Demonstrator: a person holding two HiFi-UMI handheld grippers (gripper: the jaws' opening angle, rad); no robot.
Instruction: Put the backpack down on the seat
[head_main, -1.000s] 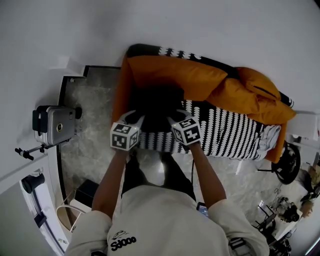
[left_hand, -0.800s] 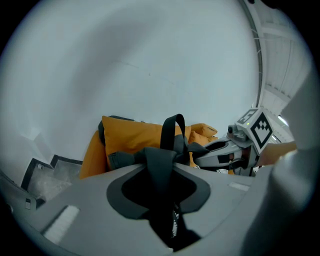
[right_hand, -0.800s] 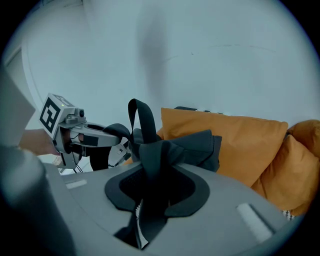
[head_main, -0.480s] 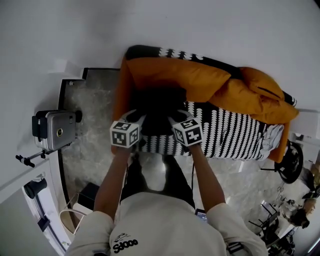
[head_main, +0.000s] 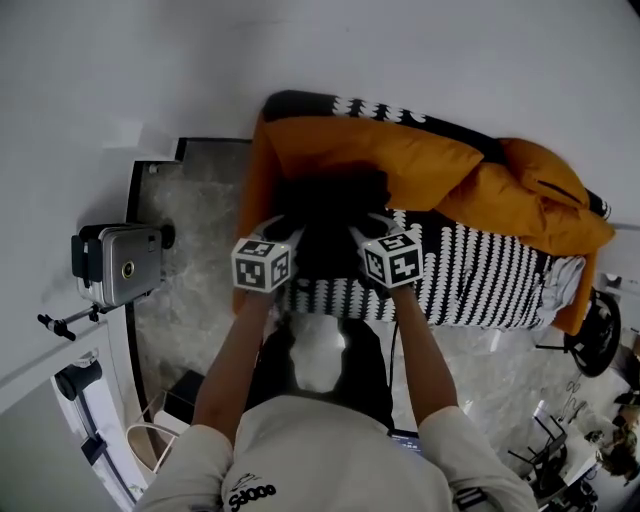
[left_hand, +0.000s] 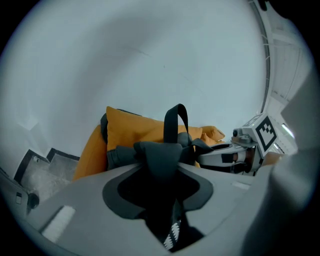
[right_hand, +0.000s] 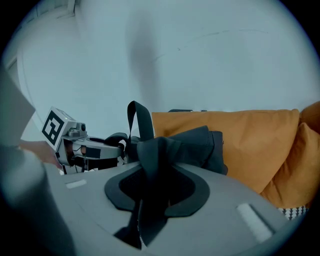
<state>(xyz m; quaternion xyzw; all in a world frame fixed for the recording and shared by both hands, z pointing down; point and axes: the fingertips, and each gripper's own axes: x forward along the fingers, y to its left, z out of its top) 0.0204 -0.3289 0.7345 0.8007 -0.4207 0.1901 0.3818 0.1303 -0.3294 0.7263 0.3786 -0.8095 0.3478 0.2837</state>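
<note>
- Backpack (head_main: 332, 222): a black pack at the left end of the sofa's striped seat (head_main: 470, 275), in front of the orange back cushion (head_main: 380, 160). Its carry loop (left_hand: 176, 122) stands upright. Whether its base rests on the seat cannot be told, as the pack hides its own underside.
- Left gripper (left_hand: 158, 159): the jaws are partly apart and have just been opening. A bunched fold of the pack's dark fabric lies between them and touches both sides.
- Right gripper (right_hand: 156, 157): the jaws are partly closed and pinch a matching fold of dark fabric.
- Governing relation: the pack lies directly ahead of and below both grippers and spans the gap between them. One gripper is at each top corner, and neither is nearer. The seat is beneath the pack, so the lowering appears close to done and what remains is judged to be letting go.
</note>
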